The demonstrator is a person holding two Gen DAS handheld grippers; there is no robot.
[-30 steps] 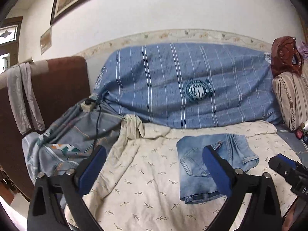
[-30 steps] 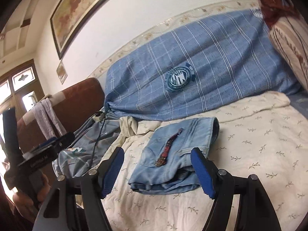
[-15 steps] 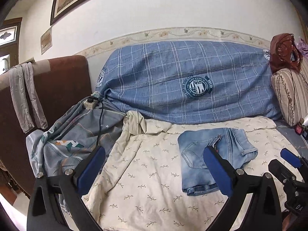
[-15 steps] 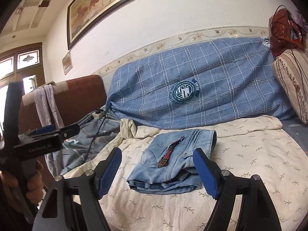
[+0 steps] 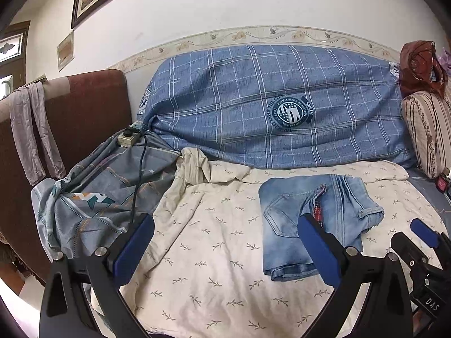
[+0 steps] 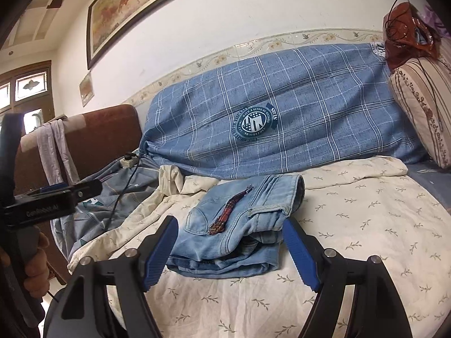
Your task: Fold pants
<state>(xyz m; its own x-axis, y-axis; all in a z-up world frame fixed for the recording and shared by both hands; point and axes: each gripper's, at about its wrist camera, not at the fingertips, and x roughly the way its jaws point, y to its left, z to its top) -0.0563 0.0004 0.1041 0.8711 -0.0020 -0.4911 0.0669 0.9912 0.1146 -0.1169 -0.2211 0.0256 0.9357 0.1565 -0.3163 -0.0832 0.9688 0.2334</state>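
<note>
A pair of light blue jeans (image 5: 318, 214) lies folded into a compact stack on the cream leaf-print sheet (image 5: 214, 239). A red plaid strip (image 6: 228, 214) shows at its fly. My left gripper (image 5: 225, 225) hovers open over the sheet, its right finger (image 5: 318, 250) in front of the jeans' near edge. My right gripper (image 6: 229, 226) is open just short of the folded jeans (image 6: 253, 225), which show between its blue pads without touching them. Neither gripper holds anything.
A blue checked cover (image 5: 267, 112) drapes the sofa back. A grey patterned cloth (image 5: 93, 197) with a socket block and black cable (image 5: 129, 138) lies to the left. A striped cushion (image 5: 425, 129) stands at the right, a brown armrest (image 6: 98, 140) at the left.
Both grippers have sunk a little toward the sheet. The right wrist view has rolled from tilted to level. The folded jeans have not moved.
</note>
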